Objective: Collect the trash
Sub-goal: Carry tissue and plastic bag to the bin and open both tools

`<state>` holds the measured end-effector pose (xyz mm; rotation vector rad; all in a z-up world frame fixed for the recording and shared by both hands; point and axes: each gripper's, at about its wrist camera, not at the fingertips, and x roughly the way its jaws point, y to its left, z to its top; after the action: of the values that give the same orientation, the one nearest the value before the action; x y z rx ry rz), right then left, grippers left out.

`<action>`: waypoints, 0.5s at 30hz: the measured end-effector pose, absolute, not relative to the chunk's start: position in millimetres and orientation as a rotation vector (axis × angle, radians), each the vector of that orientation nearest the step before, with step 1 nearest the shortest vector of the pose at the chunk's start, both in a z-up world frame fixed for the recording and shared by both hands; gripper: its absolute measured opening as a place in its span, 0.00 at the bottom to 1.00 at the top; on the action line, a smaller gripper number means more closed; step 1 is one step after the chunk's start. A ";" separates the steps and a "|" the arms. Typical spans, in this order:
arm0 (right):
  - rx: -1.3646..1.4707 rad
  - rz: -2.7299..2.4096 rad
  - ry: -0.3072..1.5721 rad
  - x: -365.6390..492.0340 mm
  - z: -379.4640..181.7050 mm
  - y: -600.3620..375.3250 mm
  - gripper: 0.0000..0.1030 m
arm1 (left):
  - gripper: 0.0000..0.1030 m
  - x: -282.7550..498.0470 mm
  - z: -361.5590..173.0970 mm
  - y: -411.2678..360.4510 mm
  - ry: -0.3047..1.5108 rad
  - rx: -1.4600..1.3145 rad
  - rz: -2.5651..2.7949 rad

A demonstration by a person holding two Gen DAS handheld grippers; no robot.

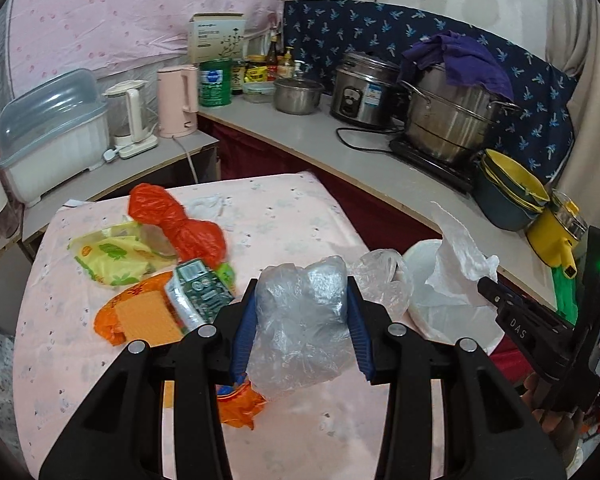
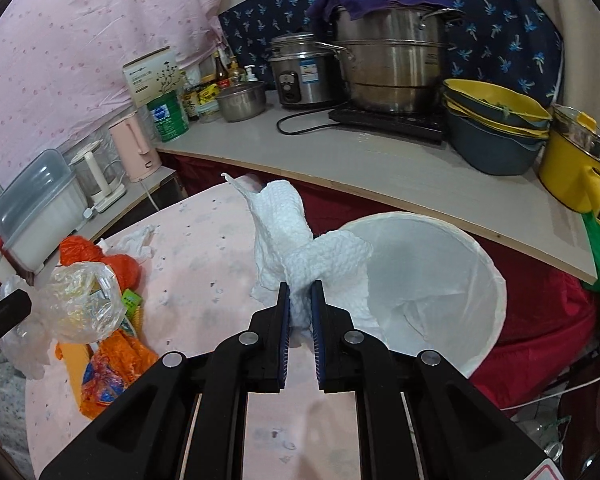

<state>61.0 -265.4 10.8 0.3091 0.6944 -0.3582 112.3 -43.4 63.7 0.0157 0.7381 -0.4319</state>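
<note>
Left jaws (image 1: 302, 312) half-open, pinching crumpled clear bag (image 1: 300, 320): light, slippery, squashy. Right jaws (image 2: 300, 312) nearly closed, gripping soft paper towel (image 2: 300, 256) mid-fold.

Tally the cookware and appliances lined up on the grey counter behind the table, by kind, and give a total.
Electric kettles: 2, the pink plastic kettle and the clear glass kettle with white handle
Steel rice cooker: 1
Tall steel steamer pot: 1
Small steel saucepan: 1
Yellow electric pot: 1
Total: 6
</note>
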 end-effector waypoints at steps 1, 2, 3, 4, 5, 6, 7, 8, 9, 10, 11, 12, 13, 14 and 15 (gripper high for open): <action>0.317 -0.372 0.694 57.0 9.6 -272.8 0.09 | 0.38 111.5 62.8 -55.6 0.741 0.026 -0.453; 0.325 -0.387 0.693 52.9 7.9 -281.2 0.09 | 0.38 111.1 61.4 -64.6 0.744 0.032 -0.470; 0.333 -0.402 0.693 49.1 6.4 -288.6 0.09 | 0.38 110.8 60.2 -76.0 0.747 0.039 -0.492; 0.341 -0.416 0.693 45.3 4.7 -296.2 0.09 | 0.38 111.2 59.2 -86.6 0.749 0.043 -0.511; 0.348 -0.428 0.694 42.1 3.1 -303.5 0.09 | 0.38 111.3 57.4 -95.8 0.753 0.049 -0.527; 0.356 -0.441 0.695 38.9 0.8 -310.5 0.09 | 0.38 111.7 55.5 -106.1 0.758 0.057 -0.545; 0.363 -0.453 0.697 36.0 -1.7 -316.7 0.09 | 0.38 111.8 53.5 -117.1 0.764 0.066 -0.564; 0.370 -0.464 0.700 33.1 -4.5 -323.1 0.09 | 0.38 112.4 51.0 -126.8 0.770 0.074 -0.579; 0.378 -0.474 0.703 30.7 -7.2 -329.3 0.09 | 0.39 112.6 48.6 -136.9 0.775 0.084 -0.594; 0.384 -0.482 0.705 28.0 -9.9 -334.9 0.09 | 0.39 112.7 46.3 -146.2 0.781 0.090 -0.609; 0.392 -0.491 0.708 26.1 -13.2 -340.4 0.09 | 0.39 113.8 43.8 -154.2 0.788 0.096 -0.622; 0.398 -0.500 0.712 25.1 -16.3 -345.2 0.09 | 0.39 114.6 40.9 -163.1 0.794 0.102 -0.634; 0.406 -0.506 0.715 24.6 -18.9 -349.6 0.09 | 0.39 116.2 37.9 -172.1 0.801 0.108 -0.641; 0.414 -0.511 0.718 23.9 -21.9 -354.2 0.09 | 0.39 117.2 35.2 -178.8 0.808 0.114 -0.649; 0.420 -0.516 0.721 23.4 -24.7 -358.5 0.09 | 0.39 118.6 32.1 -186.1 0.815 0.120 -0.657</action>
<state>23.4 -358.5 -24.7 0.4201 0.7212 -0.5157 118.6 -186.1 32.1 0.1202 0.8150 -0.6567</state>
